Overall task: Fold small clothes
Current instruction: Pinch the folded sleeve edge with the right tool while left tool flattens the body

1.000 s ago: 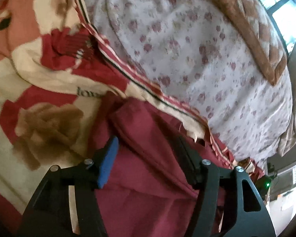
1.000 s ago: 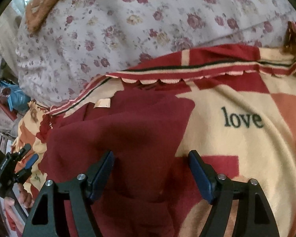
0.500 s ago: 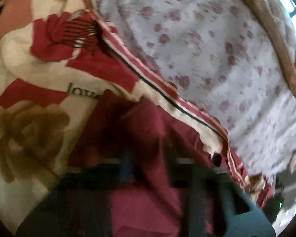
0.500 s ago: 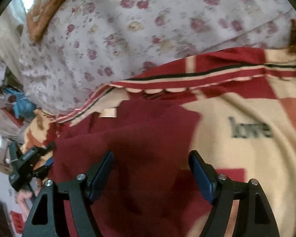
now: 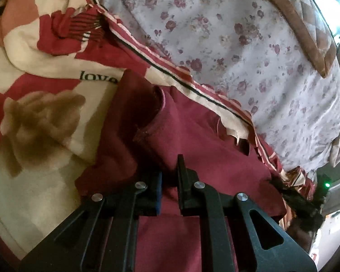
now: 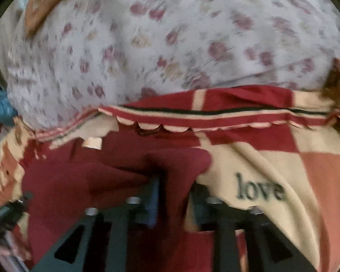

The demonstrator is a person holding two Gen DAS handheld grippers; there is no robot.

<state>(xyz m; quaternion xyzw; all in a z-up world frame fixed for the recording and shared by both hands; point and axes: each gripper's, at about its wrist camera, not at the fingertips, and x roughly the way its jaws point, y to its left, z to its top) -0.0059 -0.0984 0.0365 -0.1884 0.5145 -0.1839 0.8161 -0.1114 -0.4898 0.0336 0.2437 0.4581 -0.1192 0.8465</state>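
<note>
Maroon garment (image 5: pixel 210 149): on blanket (image 5: pixel 34 158), by its striped edge.
Left gripper (image 5: pixel 170 188): jaws pinched on garment.
Right gripper (image 6: pixel 172 201): jaws clamping garment fold.
Room: floral sheet (image 5: pixel 249 45) beyond.

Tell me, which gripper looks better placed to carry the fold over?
Probably the right gripper: it pinches the maroon garment at its free corner. The left gripper clamps mid-cloth.
</note>
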